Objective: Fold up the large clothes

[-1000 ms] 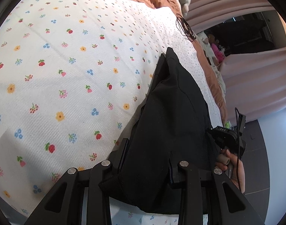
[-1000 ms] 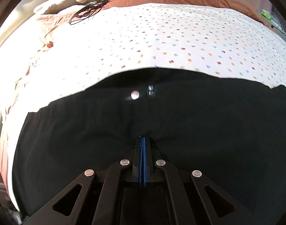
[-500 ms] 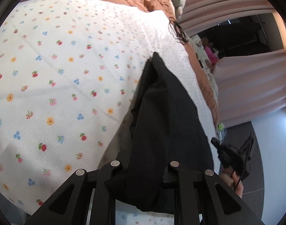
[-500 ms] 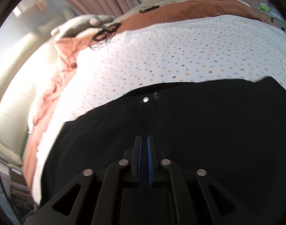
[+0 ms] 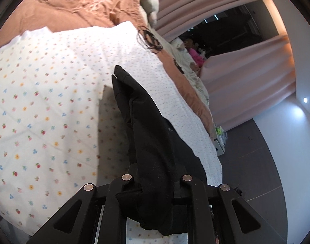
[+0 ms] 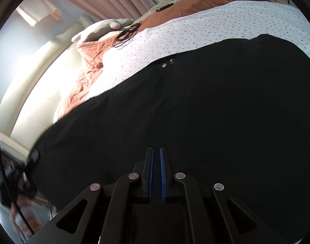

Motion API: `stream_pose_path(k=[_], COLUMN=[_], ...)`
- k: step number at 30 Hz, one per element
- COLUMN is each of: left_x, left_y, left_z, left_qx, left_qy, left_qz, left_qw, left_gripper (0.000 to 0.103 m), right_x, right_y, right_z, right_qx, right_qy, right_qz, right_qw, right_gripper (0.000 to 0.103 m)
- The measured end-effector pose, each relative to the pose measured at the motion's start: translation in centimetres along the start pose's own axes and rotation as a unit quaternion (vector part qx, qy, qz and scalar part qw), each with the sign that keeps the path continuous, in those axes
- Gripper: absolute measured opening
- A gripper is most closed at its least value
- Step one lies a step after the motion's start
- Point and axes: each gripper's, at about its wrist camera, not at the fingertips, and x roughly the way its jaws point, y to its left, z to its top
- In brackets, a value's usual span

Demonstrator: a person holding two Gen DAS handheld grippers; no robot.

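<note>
Black trousers [image 5: 155,142] hung limp, bunched between the left gripper [image 5: 157,185] fingers; right gripper [image 6: 156,174] fingers slightly parted, empty; best regripped at the waistband

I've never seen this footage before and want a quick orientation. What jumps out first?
A large black fabric garment dominates, lifted over a white bedspread dotted with small coloured flowers. The left gripper has a bunch of it clamped between its fingers, while the right gripper shows a narrow gap between blue-padded fingers. A rust-orange duvet lies crumpled at the bed's far end.
</note>
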Motion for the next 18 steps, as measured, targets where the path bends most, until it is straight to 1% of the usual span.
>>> stream_pose_path(k=[5,12,16,17,18], left_x=[0.1,0.7,1.8,2.2,2.6], left_y=[-3.1,-7.4,-10.0,-10.9,-11.6], left_z=[0.2,-0.4,-1.0,-1.3,-1.6], left_qx=[0.028,0.068,0.092,0.1,0.107], left_qy=[-0.001,0.004,0.018,0.022,0.027], left_qz=[-0.01,-0.021,-0.027,-0.028,-0.028], left_qw=[0.9996,0.9974,0.9952,0.9944,0.9935], left_gripper=[0.016,0.015,0.015,0.015,0.015], right_x=[-0.4,-0.8,-0.6,-0.2,0.2], right_y=[0.3,0.2,0.4,0.5,0.4], right_z=[-3.1,-6.0,-7.1,-7.4,-7.6], right_qx=[-0.003,-0.003,-0.005,-0.008,-0.005], right_qy=[0.004,0.013,0.02,0.027,0.034], right_qz=[0.009,0.008,-0.005,-0.022,-0.028], right_qw=[1.0,1.0,1.0,0.999,0.999], right_gripper=[0.005,0.005,0.005,0.002,0.002])
